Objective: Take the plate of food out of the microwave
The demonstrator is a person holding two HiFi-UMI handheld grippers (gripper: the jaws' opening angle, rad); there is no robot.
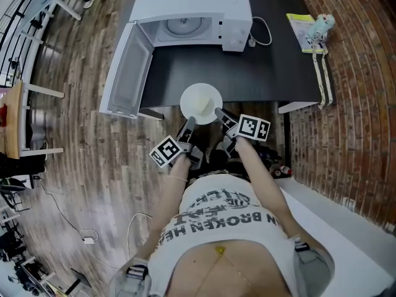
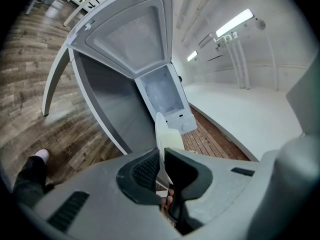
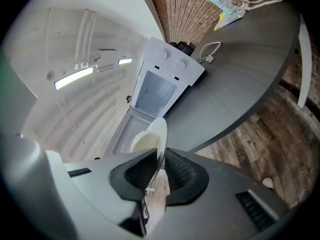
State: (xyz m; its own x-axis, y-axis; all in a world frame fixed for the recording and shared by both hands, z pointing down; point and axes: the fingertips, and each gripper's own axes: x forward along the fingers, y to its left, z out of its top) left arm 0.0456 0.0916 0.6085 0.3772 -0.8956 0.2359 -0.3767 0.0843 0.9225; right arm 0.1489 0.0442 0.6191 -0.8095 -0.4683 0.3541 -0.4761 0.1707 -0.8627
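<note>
Pinching white plate (image 1: 201,103) by opposite rims: left gripper (image 1: 187,127) clamped on near-left edge, right gripper (image 1: 221,115) on near-right edge, pads pressed against the rim in both gripper views; held outside the microwave (image 1: 192,11), over front edge of dark table (image 1: 266,67). Door (image 1: 127,70) swung wide open at left.

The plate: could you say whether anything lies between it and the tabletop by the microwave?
Nothing visible does. Left gripper and right gripper hold the plate at the table's near edge; the surface ahead is bare.
</note>
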